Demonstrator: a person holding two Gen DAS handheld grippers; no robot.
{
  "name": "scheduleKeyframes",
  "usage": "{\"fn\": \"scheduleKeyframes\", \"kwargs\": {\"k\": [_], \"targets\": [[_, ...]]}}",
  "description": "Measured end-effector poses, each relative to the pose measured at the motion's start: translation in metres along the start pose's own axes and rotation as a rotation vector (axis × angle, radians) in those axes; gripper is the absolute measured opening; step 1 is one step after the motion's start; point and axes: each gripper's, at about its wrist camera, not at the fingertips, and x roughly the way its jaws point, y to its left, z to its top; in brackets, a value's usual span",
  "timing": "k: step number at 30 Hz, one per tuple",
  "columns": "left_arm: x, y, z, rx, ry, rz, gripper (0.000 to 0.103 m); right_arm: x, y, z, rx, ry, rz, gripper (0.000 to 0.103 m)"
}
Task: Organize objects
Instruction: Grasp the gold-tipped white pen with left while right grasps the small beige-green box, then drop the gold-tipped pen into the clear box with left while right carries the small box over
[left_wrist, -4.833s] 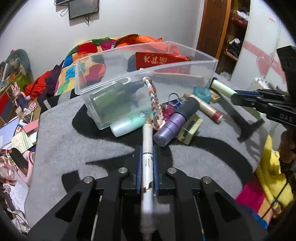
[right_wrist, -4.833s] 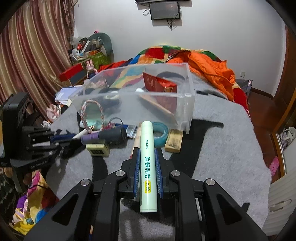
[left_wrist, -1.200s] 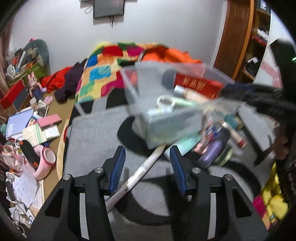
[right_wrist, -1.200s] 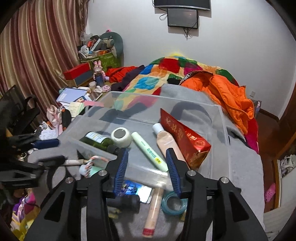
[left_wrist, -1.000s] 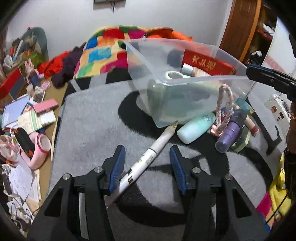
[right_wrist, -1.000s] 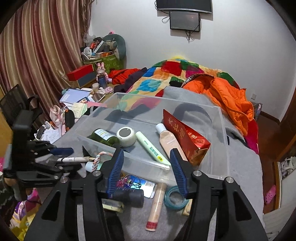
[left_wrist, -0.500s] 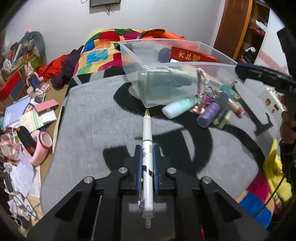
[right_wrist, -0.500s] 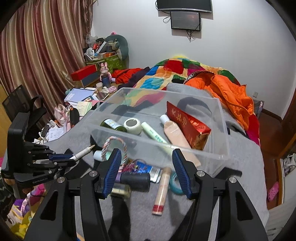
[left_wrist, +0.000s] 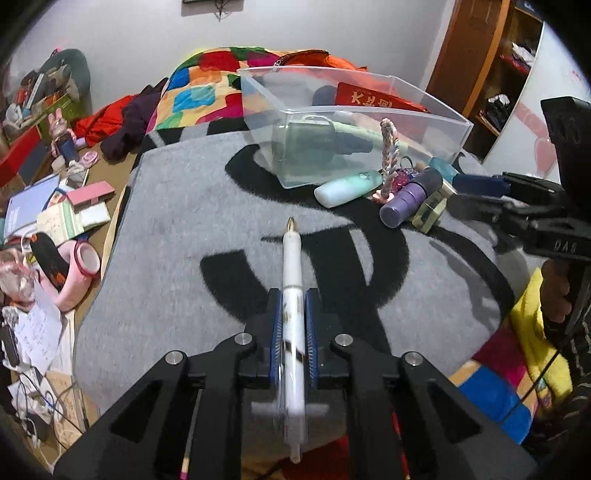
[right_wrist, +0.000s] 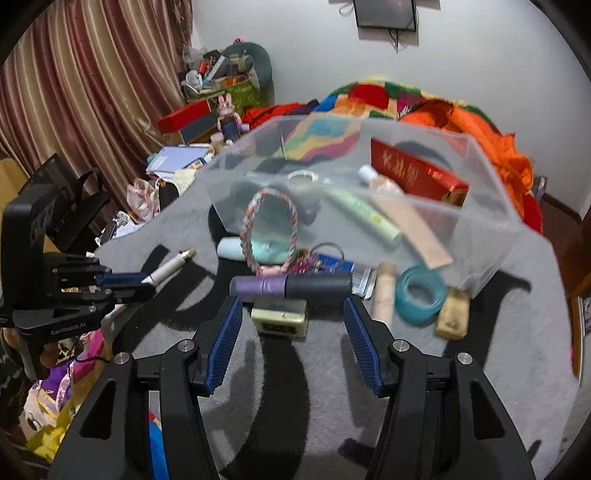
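My left gripper (left_wrist: 291, 306) is shut on a white pen (left_wrist: 292, 266) with a gold tip, held lengthwise above the grey blanket; the same left gripper (right_wrist: 146, 286) and white pen (right_wrist: 170, 266) show at the left of the right wrist view. My right gripper (right_wrist: 291, 321) is open and empty, hovering over a purple-and-black tube (right_wrist: 291, 285) and a small olive tin (right_wrist: 279, 314). The clear plastic bin (right_wrist: 491, 236) behind them holds a red box (right_wrist: 417, 173), a green tube (right_wrist: 360, 214) and a beige bottle. A braided bracelet (right_wrist: 267, 229) leans on the bin's front.
A teal tape ring (right_wrist: 419, 293), a tan bar (right_wrist: 452, 314), a beige tube and a mint bottle (left_wrist: 347, 189) lie by the bin. The blanket's left edge drops to a floor cluttered with books and a pink cup (left_wrist: 79, 275). A colourful quilt lies behind.
The left gripper closed on the white pen and lifted it off the blanket, drawing back from the bin. The right gripper sank from above the bin toward the purple tube and tin.
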Motion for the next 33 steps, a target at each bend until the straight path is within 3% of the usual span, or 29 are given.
{"fn": "scheduleKeyframes", "kwargs": {"k": [4,9,18,26,33], "targets": [[0.007,0.000,0.007,-0.003,-0.019,0.004,0.011,0.009,-0.002,-0.003,0.023,0.018,0.011,0.053],[0.008,0.000,0.012,-0.026,-0.036,0.004,0.010,0.012,0.004,-0.005,0.011,0.023,0.016,0.033],[-0.037,-0.001,0.030,-0.066,-0.161,-0.033,0.010,0.021,0.011,-0.007,-0.023,0.032,-0.004,0.032],[-0.086,-0.003,0.057,-0.072,-0.319,-0.044,0.010,-0.008,0.002,0.004,0.001,-0.072,-0.030,0.032],[-0.106,-0.010,0.088,-0.069,-0.418,-0.073,0.010,-0.040,-0.009,0.020,0.026,-0.169,-0.085,0.032]]}}
